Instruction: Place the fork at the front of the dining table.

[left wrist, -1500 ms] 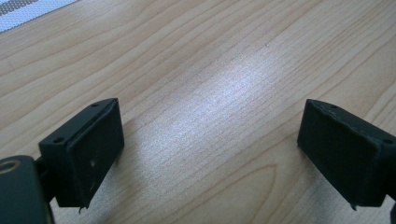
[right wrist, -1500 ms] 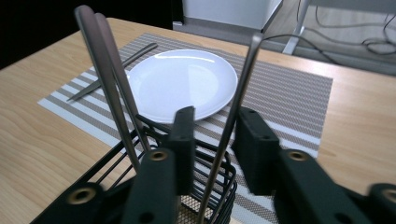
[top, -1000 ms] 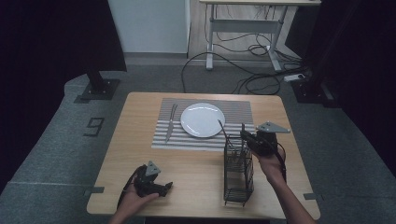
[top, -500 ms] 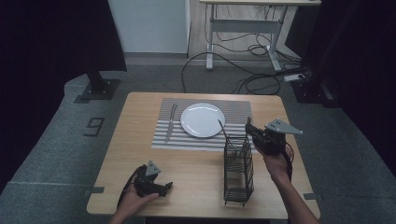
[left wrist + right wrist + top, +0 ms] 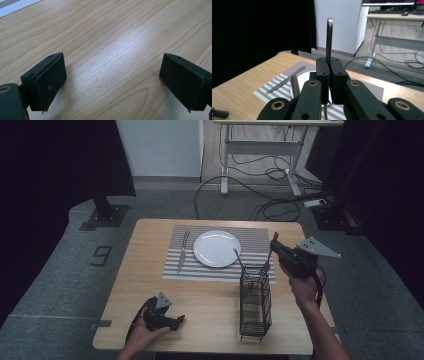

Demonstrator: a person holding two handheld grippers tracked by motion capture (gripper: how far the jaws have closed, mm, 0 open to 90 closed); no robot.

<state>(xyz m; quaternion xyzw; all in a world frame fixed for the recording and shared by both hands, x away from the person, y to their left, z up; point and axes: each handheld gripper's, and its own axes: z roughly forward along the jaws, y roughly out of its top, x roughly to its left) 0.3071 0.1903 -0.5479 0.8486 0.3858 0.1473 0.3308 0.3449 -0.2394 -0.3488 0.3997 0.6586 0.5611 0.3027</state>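
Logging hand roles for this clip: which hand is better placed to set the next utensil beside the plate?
Right, most likely. The right gripper is shut on a utensil handle above the wire caddy, close to the plate. The left gripper is open and empty, low over bare table at the near edge.

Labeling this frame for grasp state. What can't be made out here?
- Working end of the utensil clamped in the right gripper: right gripper view, hidden behind the jaws; high view, too small.
- Second utensil in the wire caddy: type unreadable, too small.
- Left gripper: open over bare table.
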